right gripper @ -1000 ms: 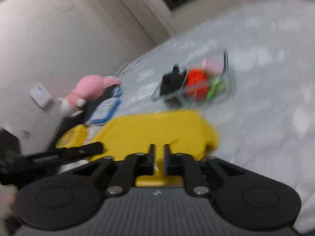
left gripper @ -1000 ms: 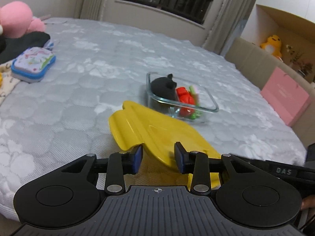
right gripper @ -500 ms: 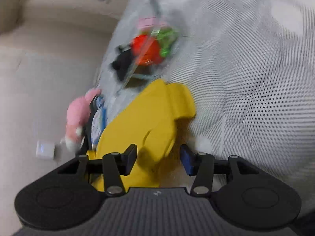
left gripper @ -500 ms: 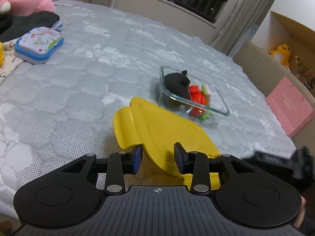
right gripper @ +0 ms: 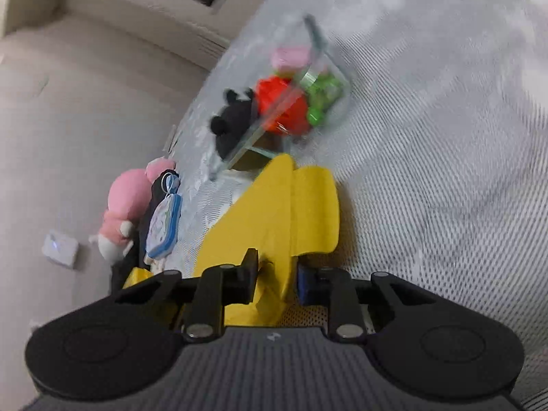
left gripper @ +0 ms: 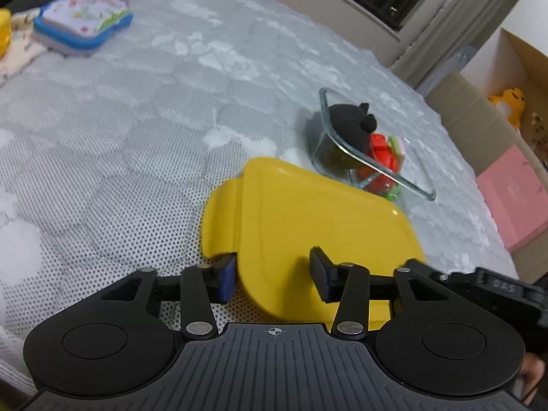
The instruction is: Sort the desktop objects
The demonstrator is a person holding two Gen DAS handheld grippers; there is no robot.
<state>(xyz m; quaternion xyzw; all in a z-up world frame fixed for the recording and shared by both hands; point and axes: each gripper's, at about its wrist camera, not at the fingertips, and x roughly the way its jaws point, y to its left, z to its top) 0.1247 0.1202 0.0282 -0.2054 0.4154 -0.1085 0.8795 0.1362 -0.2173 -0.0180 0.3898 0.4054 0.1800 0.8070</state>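
Closure looks like the step in hand: the yellow lid (left gripper: 308, 226) lies between both sets of jaws, low over the bed (left gripper: 120, 120), its flap to the left of the left jaws.

The right gripper (right gripper: 277, 275) has just been closing, and its jaws are clenched on the lid's edge. The left gripper (left gripper: 273, 272) has just been opening. Its jaws stand slack with the lid's near corner between them, and the pads seem released.

Just beyond the lid's far edge, ahead of the jaws, sits the glass container (left gripper: 376, 167). It is already filled with a black plush (left gripper: 349, 125), red pieces (left gripper: 380, 150) and some green and pink bits. By my reading the gathering is done, and what remains is carrying the lid over the container and seating it.

Far ahead and left of the left jaws lies a patterned pouch (left gripper: 82, 24), perhaps unsorted.

The right wrist view is motion-blurred, so the container's contents smear there. I cannot tell whether the lid rests on the bed. The gripper bodies hide its near edge, and the frame cuts off a pink box (left gripper: 513, 202) to the right.
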